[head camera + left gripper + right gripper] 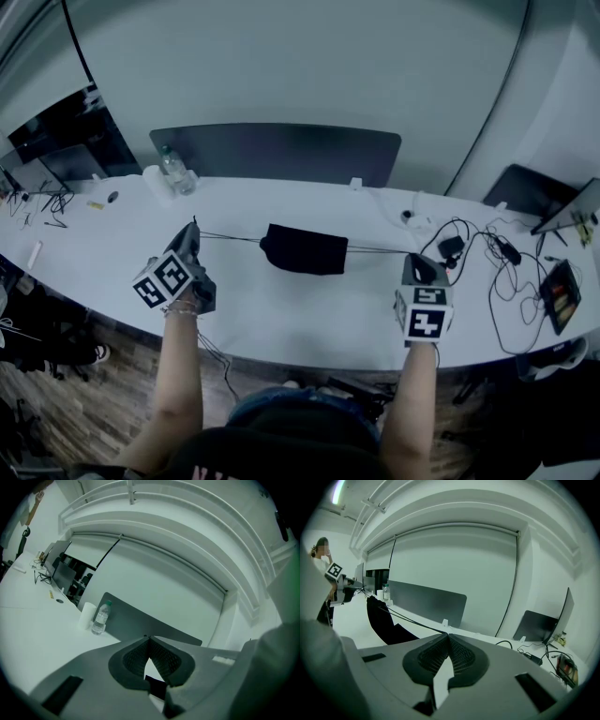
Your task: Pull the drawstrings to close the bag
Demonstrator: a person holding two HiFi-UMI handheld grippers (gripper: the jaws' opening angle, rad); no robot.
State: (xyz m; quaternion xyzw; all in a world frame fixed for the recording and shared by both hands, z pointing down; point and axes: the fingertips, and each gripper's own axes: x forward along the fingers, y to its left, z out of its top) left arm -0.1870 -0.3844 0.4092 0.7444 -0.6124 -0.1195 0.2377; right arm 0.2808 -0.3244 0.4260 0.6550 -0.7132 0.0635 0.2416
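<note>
A black drawstring bag (305, 249) lies on the white table (281, 314), its mouth bunched up. One thin black drawstring (230, 237) runs taut from it to the left, another (377, 249) to the right. My left gripper (193, 230) is shut on the left string's end. My right gripper (415, 259) is shut on the right string's end. In the right gripper view the strings (410, 619) lead from the hanging bag (379, 620) straight into the closed jaw tips (448, 634). The left gripper view shows its jaws (149, 639) pressed together; the string is hidden there.
A grey divider panel (277, 150) stands behind the bag. A water bottle (172, 170) and a white roll (155, 181) sit at the back left. Cables (492, 267) and small devices (561, 292) crowd the table's right end. Monitors (66, 131) stand far left.
</note>
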